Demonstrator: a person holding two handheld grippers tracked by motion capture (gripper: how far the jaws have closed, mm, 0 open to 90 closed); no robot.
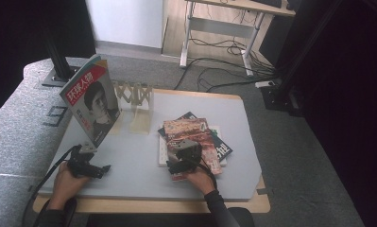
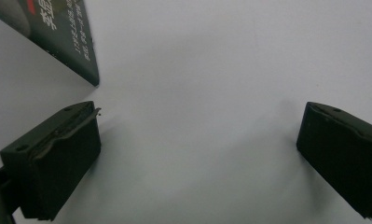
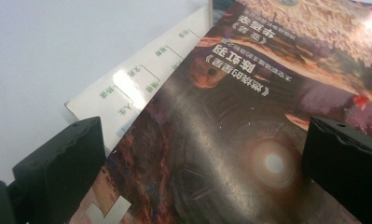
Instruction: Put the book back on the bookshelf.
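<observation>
Right gripper (image 3: pixel 202 154) over top magazine (image 1: pixel 191 139) of the stack at table (image 1: pixel 129 161) centre; jaws wide, gripping nothing. Magazines beneath mostly covered. Left gripper (image 2: pixel 197 140) wide open, empty, near the upright magazine (image 1: pixel 91 101).

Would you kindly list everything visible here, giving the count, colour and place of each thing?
Table: one, grey top with wooden edge, centre.
Rack: one, pale wood, far part of the table.
Standing magazine: one, red-titled cover with a portrait, propped upright at the rack's left end.
Magazine stack: several; dark covers and a white sheet underneath, right of centre.
Top magazine: one, reddish-brown, on that stack.
Desk: one, white legs, on the floor beyond, cables beneath.
Left gripper: one, black, open over bare table near the standing magazine's corner.
Right gripper: one, black, open over the top magazine.
Hands: two, near edge.
</observation>
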